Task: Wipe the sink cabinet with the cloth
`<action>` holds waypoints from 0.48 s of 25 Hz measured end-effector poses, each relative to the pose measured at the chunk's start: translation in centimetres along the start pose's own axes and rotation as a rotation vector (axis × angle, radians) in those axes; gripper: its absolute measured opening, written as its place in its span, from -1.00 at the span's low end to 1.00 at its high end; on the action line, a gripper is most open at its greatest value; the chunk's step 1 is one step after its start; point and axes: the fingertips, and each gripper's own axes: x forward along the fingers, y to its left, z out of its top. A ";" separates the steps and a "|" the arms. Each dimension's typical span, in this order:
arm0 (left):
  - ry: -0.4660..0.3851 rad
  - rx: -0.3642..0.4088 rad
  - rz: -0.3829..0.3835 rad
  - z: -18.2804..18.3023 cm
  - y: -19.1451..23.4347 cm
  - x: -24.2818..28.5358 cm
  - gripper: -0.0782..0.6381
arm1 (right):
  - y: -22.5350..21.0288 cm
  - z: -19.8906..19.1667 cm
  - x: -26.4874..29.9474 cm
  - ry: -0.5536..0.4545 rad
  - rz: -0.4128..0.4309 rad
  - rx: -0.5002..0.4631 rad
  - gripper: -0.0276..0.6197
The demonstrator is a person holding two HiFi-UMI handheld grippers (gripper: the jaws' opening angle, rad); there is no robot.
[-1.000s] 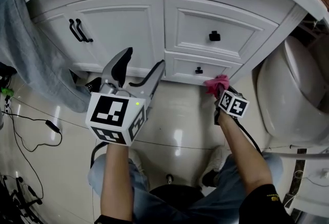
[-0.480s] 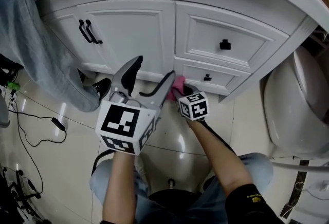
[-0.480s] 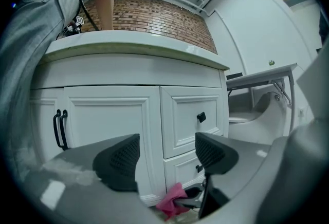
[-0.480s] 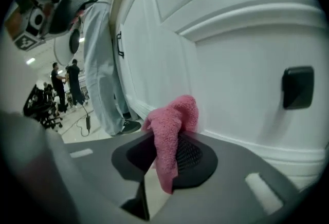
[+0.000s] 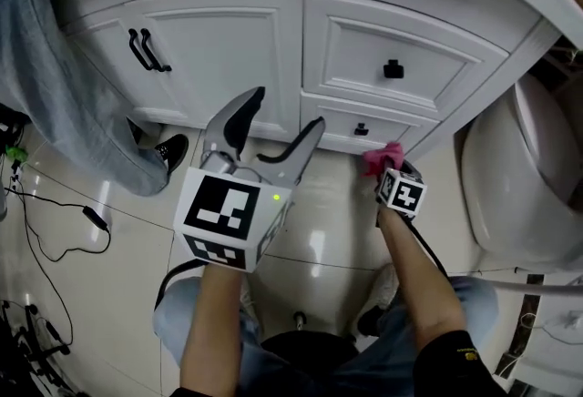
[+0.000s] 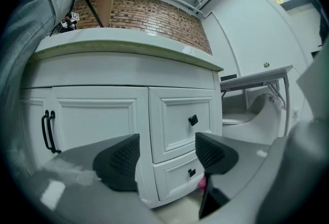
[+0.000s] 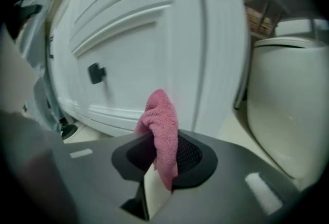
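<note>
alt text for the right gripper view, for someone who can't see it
The right tool is shut on a pink cloth whose bunched end points at the lower drawer of the white sink cabinet, right of its black knob. A white toilet stands to the right.

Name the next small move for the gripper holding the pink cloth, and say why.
Probably press the pink terry cloth forward onto the white lower drawer front and sweep left. The right gripper is shut on the cloth near that drawer's right end; contact isn't clear, and the left gripper hangs open.
</note>
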 end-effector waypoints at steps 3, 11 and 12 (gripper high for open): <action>-0.016 0.019 -0.013 0.8 -1.1 -0.4 0.16 | -4.0 0.4 -1.7 -0.003 -0.064 0.135 -0.69; -0.078 0.012 0.009 3.4 -1.8 -6.0 0.16 | 8.6 11.4 -13.4 -0.227 0.233 0.045 -0.68; -0.085 0.001 0.012 3.6 -1.9 -6.8 0.16 | 9.7 13.5 -16.0 -0.287 0.263 0.028 -0.68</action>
